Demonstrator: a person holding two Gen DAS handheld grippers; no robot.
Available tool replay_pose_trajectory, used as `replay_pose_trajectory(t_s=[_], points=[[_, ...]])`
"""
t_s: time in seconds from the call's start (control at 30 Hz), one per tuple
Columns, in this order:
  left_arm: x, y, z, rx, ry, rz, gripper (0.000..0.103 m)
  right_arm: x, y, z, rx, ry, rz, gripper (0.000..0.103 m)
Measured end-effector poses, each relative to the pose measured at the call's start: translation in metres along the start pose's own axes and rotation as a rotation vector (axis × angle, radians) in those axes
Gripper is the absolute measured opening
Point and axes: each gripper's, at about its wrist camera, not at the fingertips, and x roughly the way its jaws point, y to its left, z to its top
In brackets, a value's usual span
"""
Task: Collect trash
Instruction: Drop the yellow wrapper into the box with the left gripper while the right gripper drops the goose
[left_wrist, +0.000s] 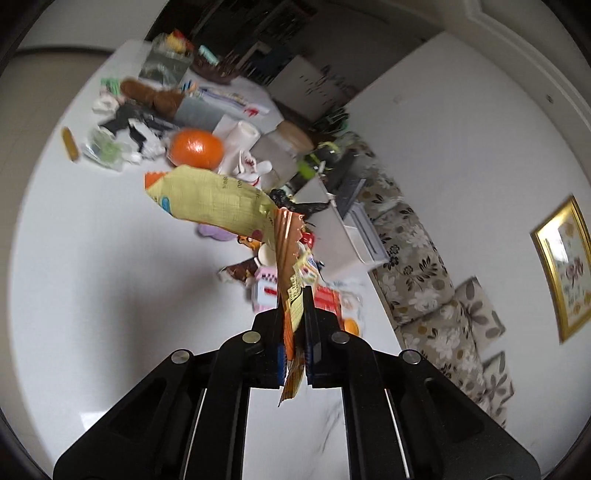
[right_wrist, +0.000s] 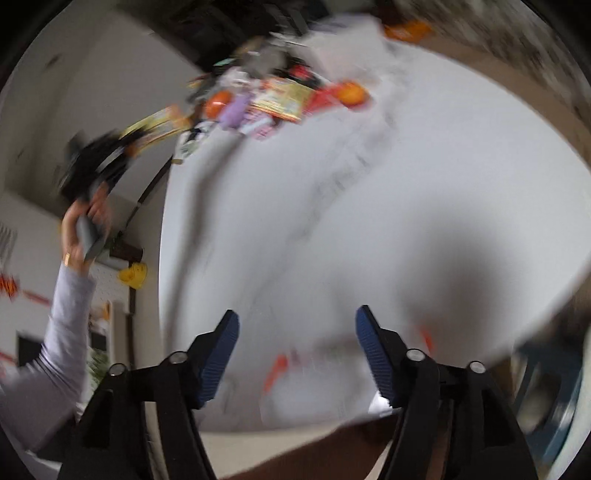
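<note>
My left gripper is shut on a yellow and orange snack wrapper and holds it in the air above the white table. The wrapper hangs out ahead of the fingers and a strip trails back between them. My right gripper is open and empty above the near part of the table. In the blurred right wrist view the left gripper shows at far left, held up with the wrapper.
A pile of clutter runs along the table's far side: an orange, a brown plush, wrappers, small boxes, a black toy dinosaur. A floral sofa stands to the right of the table. A blurred white item with orange marks lies near the right gripper.
</note>
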Motion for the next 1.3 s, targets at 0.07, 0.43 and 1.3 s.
replay_pose_trajectory(t_s=[0.07,0.43,1.3], points=[[-0.031,-0.003,-0.019,0.042,-0.012,0.008,0.006,0.007,-0.029,-0.021,0.162,0.084,0.067,0.074],[-0.103,0.011,-0.131,-0.035,0.044,-0.066,0.006,0.090,-0.089,-0.064,0.781,0.239,0.327,0.077],[-0.108,-0.101,-0.344,-0.078,0.233,-0.126,0.006,0.007,-0.059,-0.021,0.299,0.278,0.306,0.066]])
